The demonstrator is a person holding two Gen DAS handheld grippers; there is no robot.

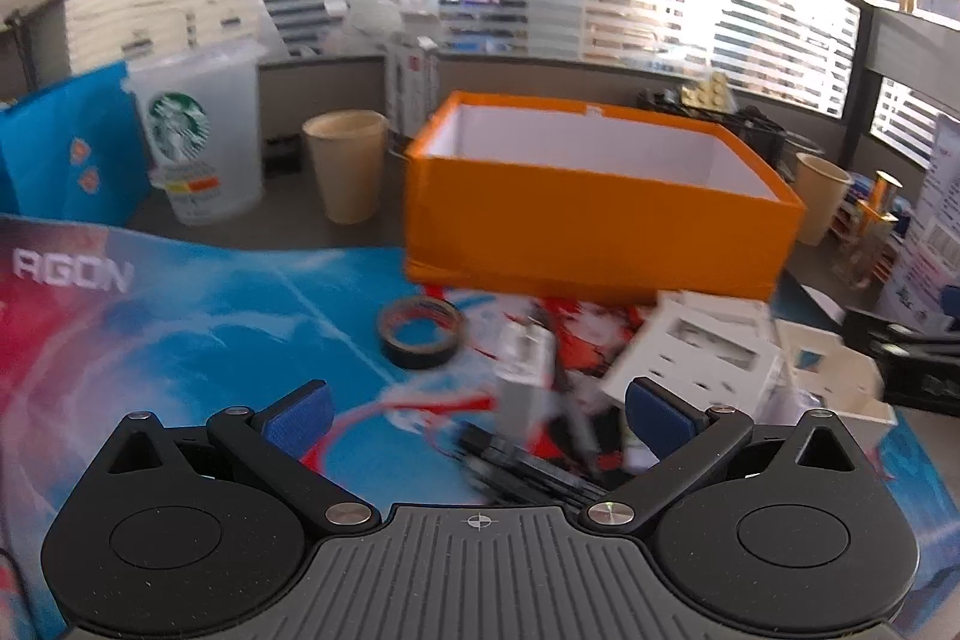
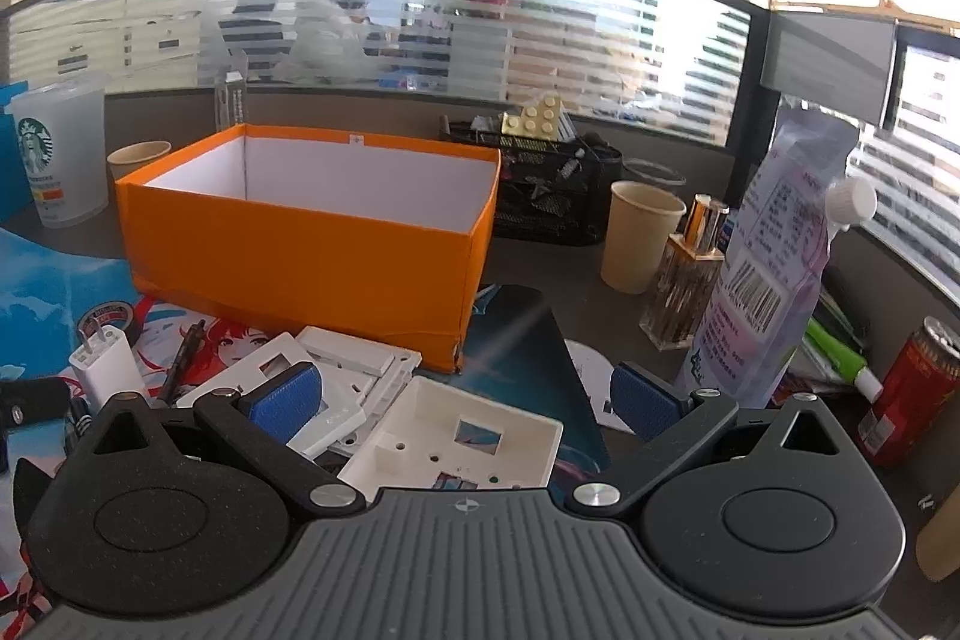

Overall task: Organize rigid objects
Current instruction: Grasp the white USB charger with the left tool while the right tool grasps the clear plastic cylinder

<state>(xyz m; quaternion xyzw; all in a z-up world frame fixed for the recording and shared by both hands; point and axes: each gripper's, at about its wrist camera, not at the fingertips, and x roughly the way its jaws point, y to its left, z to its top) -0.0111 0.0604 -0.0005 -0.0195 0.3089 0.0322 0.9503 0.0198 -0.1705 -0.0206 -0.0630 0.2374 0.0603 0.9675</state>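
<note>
Hovering over the printed desk mat, the left gripper has its blue-padded jaws spread wide and empty above a blurred white plug adapter, near a black tape roll. The right gripper, equally spread, hangs over a white plastic wall plate. An open orange cardboard box stands just behind both.

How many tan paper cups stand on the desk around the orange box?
2. One paper cup stands behind the orange box's left end, by the Starbucks tumbler; the other cup stands right of the box, beside the mesh organizer. The box may hide more.
</note>
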